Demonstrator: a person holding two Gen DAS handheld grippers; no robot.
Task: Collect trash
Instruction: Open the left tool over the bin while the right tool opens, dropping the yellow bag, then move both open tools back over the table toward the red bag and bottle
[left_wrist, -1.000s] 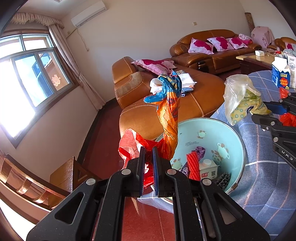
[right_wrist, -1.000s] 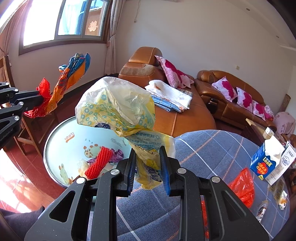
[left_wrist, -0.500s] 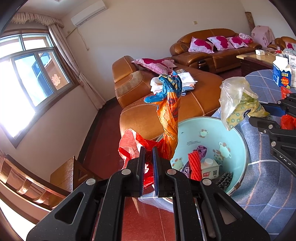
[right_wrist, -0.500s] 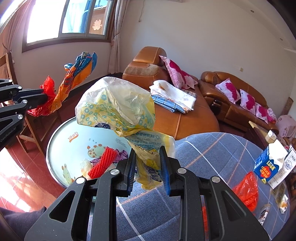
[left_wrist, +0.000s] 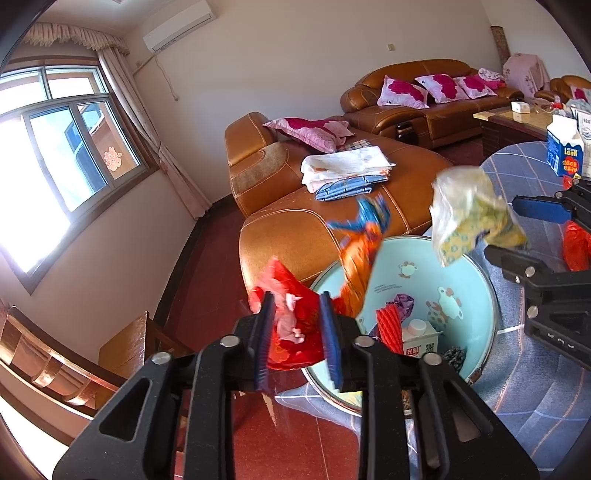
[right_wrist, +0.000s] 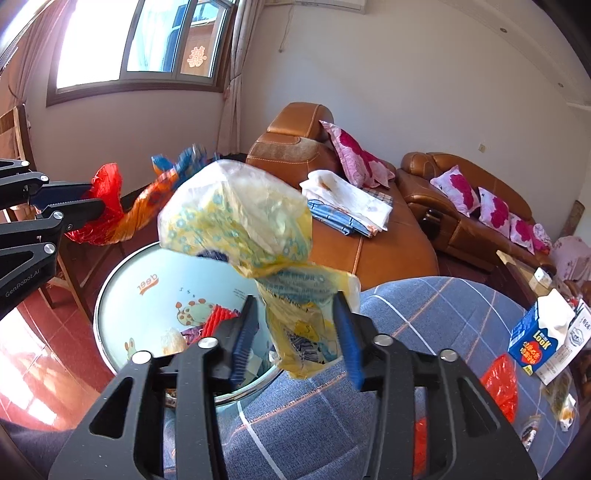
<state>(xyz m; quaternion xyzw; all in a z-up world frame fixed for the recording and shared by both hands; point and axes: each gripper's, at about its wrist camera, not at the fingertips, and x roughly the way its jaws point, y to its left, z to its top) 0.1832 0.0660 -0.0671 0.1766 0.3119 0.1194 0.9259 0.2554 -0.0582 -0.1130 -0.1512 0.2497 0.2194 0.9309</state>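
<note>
My left gripper (left_wrist: 297, 338) is open, and a red, orange and blue plastic wrapper (left_wrist: 295, 325) hangs loose between its fingers, tipping over the light blue basin (left_wrist: 476, 295). My right gripper (right_wrist: 297, 339) is open too, and a yellow printed plastic bag (right_wrist: 251, 221) sits loose between its fingers above the basin's near rim (right_wrist: 110, 280). The basin holds a red netted piece (left_wrist: 388, 328), a small white carton (left_wrist: 421, 336) and purple scrap. The wrapper also shows in the right wrist view (right_wrist: 129, 218).
The basin stands at the edge of a blue checked table (right_wrist: 424, 321). A blue milk carton (right_wrist: 535, 336), a red bag (right_wrist: 498, 380) and small wrappers lie on the table's right. A brown leather sofa (left_wrist: 295, 229) stands behind, and a wooden chair (left_wrist: 122, 343) at left.
Both grippers have opened. The wrapper, upright before, now slumps toward the basin. The yellow bag has slackened between the right fingers. Both grippers have shifted closer over the basin.
</note>
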